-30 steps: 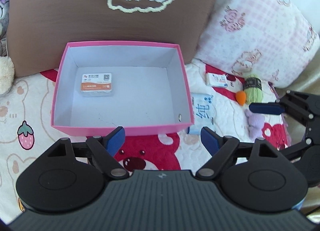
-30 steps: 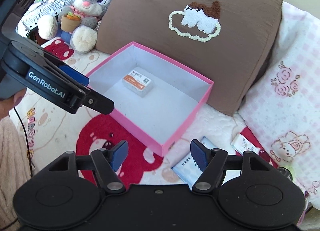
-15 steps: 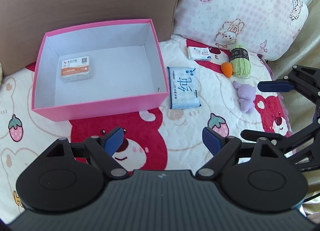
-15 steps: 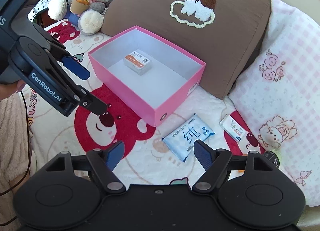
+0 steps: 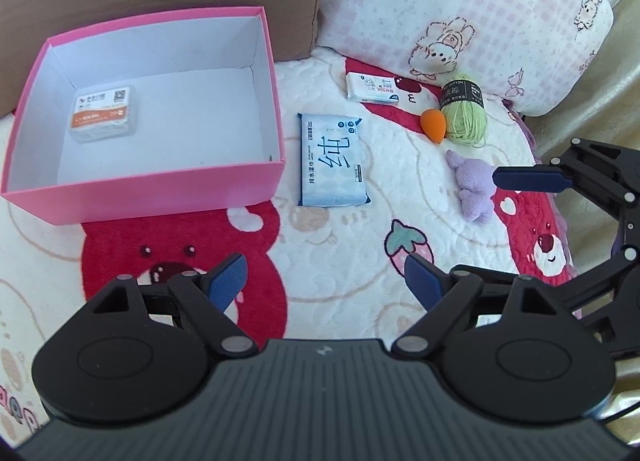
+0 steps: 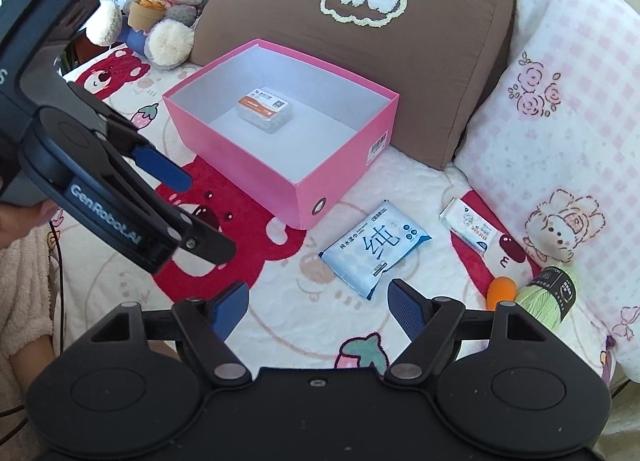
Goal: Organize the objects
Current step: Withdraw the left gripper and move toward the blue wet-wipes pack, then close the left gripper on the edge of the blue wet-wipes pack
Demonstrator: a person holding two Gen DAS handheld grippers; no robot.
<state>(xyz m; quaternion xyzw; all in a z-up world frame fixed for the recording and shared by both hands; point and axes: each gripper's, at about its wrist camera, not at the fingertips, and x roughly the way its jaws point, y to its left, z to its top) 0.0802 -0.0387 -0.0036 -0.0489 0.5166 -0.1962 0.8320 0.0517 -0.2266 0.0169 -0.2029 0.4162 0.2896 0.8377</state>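
Above blanket [image 5: 340, 245], left gripper [image 5: 325, 281] tilted down

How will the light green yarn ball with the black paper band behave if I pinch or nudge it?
The light green yarn ball looks soft, so it would probably squash under the pads rather than resist. Its rounded shape may roll, though the orange teardrop sponge touching it could block that. Loose strands might snag.
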